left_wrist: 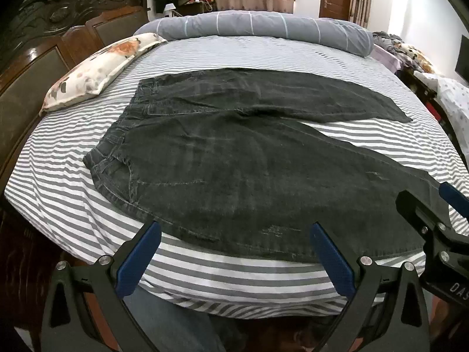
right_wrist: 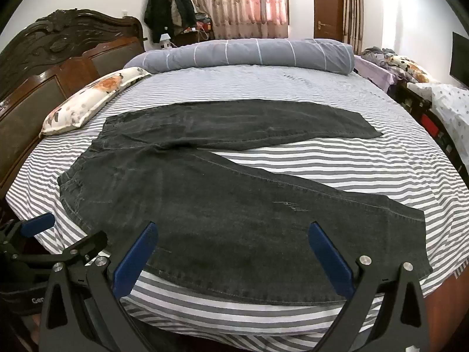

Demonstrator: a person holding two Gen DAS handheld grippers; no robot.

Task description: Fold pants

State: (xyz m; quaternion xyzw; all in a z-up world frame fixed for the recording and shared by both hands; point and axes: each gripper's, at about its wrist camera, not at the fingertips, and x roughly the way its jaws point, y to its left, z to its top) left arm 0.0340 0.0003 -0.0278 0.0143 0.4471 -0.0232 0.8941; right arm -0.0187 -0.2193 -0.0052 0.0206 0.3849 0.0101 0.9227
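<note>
On a striped bed sheet (left_wrist: 73,199), a pair of dark grey jeans (left_wrist: 234,176) lies spread flat and unfolded, waistband toward the carved wooden headboard (left_wrist: 44,44) on the left, the two legs splayed apart in a narrow V toward the right. The left gripper (left_wrist: 234,258) hangs at the bed's near edge with its blue-padded jaws spread wide and nothing between them; the right gripper (right_wrist: 231,258) is likewise wide open and holds nothing. Both sit just short of the near leg's lower hem line, apart from the cloth rather than touching it. From the left wrist view the near seam of that leg runs across the gap between the jaws, slightly beyond the fingertips; from the right wrist view the cloth fills most of the gap, with the cuff end off to the right.

Nothing has yet been folded, so the step in hand appears to be the first pick-up: bringing the near leg over onto the far one. Doing it well probably means pinching the near edge at two well-separated spots, one toward the hip and one toward the cuff, taking only the jeans and not the sheet beneath. Lifting both ends evenly should keep the heavy denim from sagging in the middle, and the seams should be matched before release. A floral pillow (left_wrist: 96,67) and a rolled grey quilt (left_wrist: 263,29) lie well clear beyond.
</note>
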